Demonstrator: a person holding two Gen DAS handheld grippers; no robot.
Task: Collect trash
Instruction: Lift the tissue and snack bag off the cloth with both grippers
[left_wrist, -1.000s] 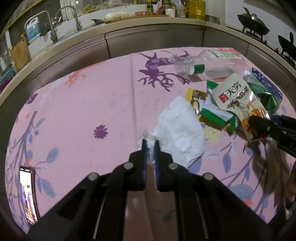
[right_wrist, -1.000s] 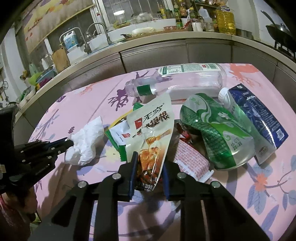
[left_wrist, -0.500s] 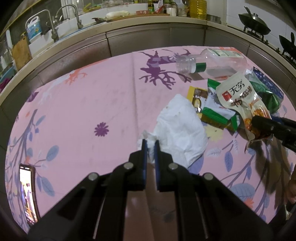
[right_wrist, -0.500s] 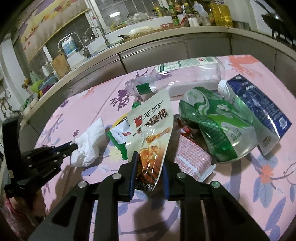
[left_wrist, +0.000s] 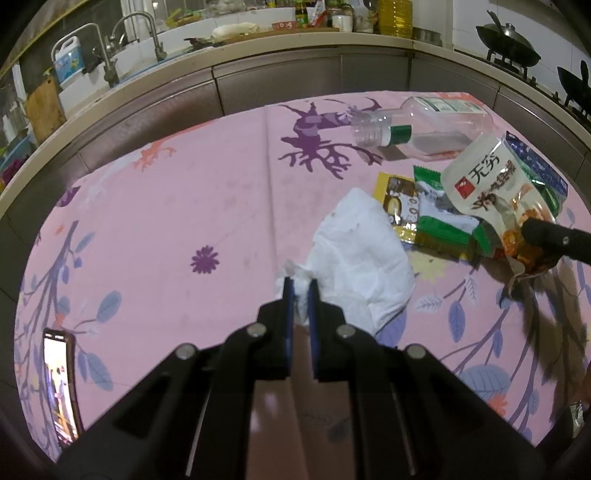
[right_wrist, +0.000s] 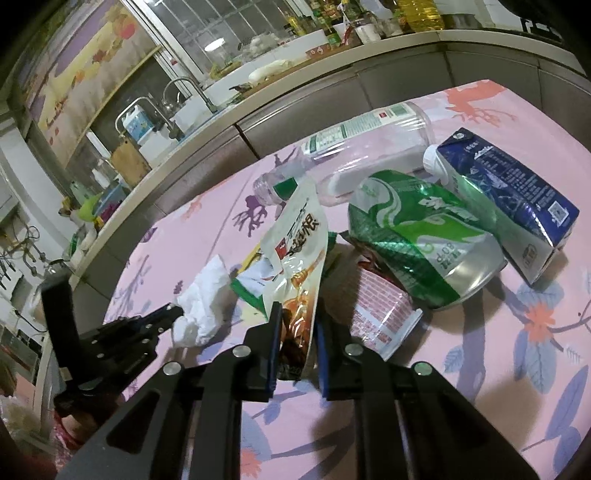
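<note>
Pinching both ends of the mess at once! The left gripper (left_wrist: 298, 291) has its jaws pressed together on a corner of the crumpled white tissue (left_wrist: 360, 258), which lies on the pink floral tablecloth (left_wrist: 166, 206) beside the wrapper pile. That tissue looks feather-light and limp, so I'd expect it to dangle and drag when lifted; a bunched corner is a good hold, though thin paper could tear if snagged.

Over on the other side, the right gripper (right_wrist: 297, 325) is closing its jaws on the lower edge of the white snack pouch (right_wrist: 299, 243), which stands tilted up between the blue pads. Glossy film like that is probably slick and floppy, so a grip on the sealed bottom seam seems wisest.

Behind it waits the rest: a crushed green foil bag (right_wrist: 417, 240), a blue carton (right_wrist: 506, 199) with a white cap leaning against it, a clear plastic bottle (left_wrist: 424, 129) on its side with no cap, and green and yellow wrappers (left_wrist: 432, 214) lying flat. The bottle looks empty and likely to roll, so its neck is the spot to take. A phone (left_wrist: 61, 384) lies at the cloth's near left edge, well apart from the trash.
</note>
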